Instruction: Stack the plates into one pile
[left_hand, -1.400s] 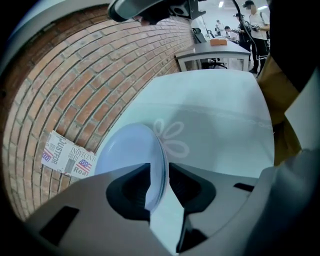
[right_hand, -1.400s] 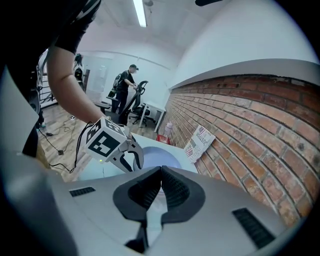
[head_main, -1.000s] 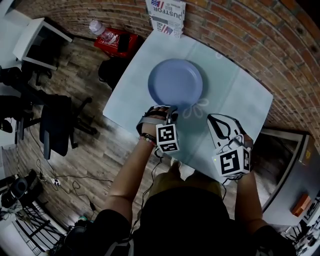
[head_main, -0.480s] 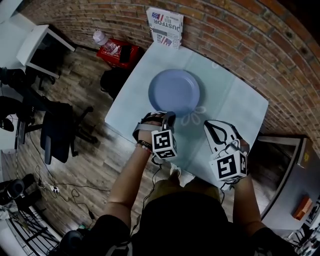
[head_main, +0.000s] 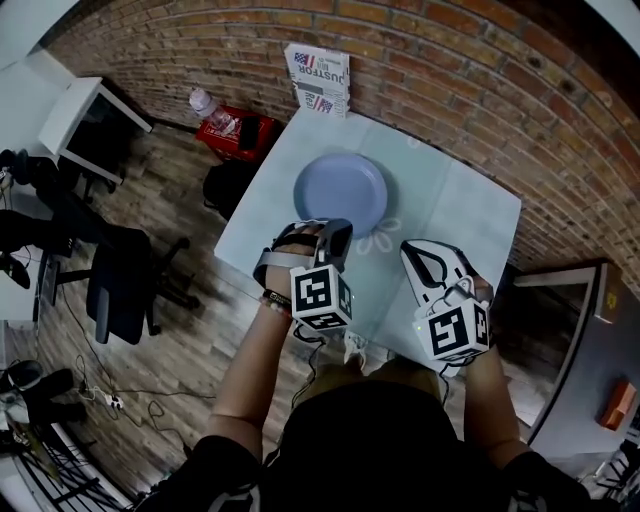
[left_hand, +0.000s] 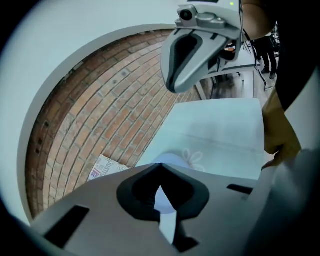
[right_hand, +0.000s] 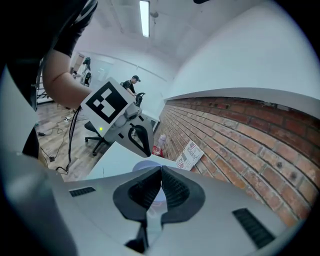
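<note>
Jaws shut and empty on both grippers, with the plate pile just ahead of them.

Both pairs of jaws were pressed together with nothing between them. The left gripper (head_main: 336, 236) and the right gripper (head_main: 414, 250) hung side by side above the near edge of the table (head_main: 465, 215), tips pointing forward, probably because nothing remained to carry. Just beyond the left tips, and ahead and to the left of the right tips, the blue plate (head_main: 340, 192) lay flat, touching neither gripper. No other plate showed apart from it, so the pile seemed finished, though how many plates it held could not be told. Farther ahead, a printed box (head_main: 317, 80) stood against the brick wall (head_main: 450, 70).
</note>
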